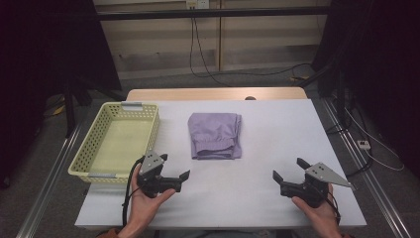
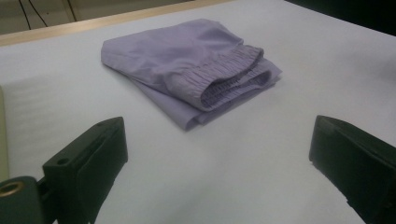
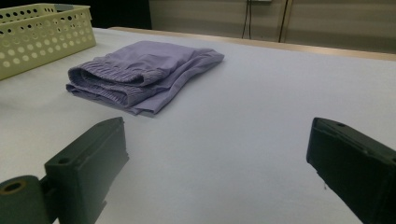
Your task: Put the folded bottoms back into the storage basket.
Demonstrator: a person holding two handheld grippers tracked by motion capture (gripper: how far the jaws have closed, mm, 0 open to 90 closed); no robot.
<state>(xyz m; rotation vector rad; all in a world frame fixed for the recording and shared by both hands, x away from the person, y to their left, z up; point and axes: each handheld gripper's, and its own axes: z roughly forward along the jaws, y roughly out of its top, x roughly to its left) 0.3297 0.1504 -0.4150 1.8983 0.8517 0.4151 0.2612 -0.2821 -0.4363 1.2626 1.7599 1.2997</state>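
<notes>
1. Lying folded near the middle of the white tabletop (image 1: pixel 277 163), the purple shorts (image 1: pixel 216 135) form a flat, squarish bundle with the gathered elastic waistband (image 2: pixel 233 77) turned toward the person's side. Nothing touches them.
2. Just to their left stands the pale yellow basket (image 1: pixel 84 163), perforated and holding nothing; a strip of bare tabletop lies between it and the shorts. It looks the likely place for them to go, though that is a judgement.
3. Both tools sit well back from the cloth, near the front edge. The left hand-held gripper (image 1: pixel 174 168) has its jaws spread wide and holds nothing; the right hand-held gripper (image 1: pixel 289 169) is likewise wide apart with nothing in it.
4. The step in hand seems to be the reach toward the shorts. To do it well, bring each hand-held gripper in low and level with the tabletop, one to each near corner of the bundle.
5. Aim for the thick waistband edge, where several layers stack; pinching there should catch the whole fold rather than one loose layer.
6. Close both sides together, so the bundle lifts flat and does not unfold or sag on one side.
7. Keep the left approach away from the basket wall.
</notes>
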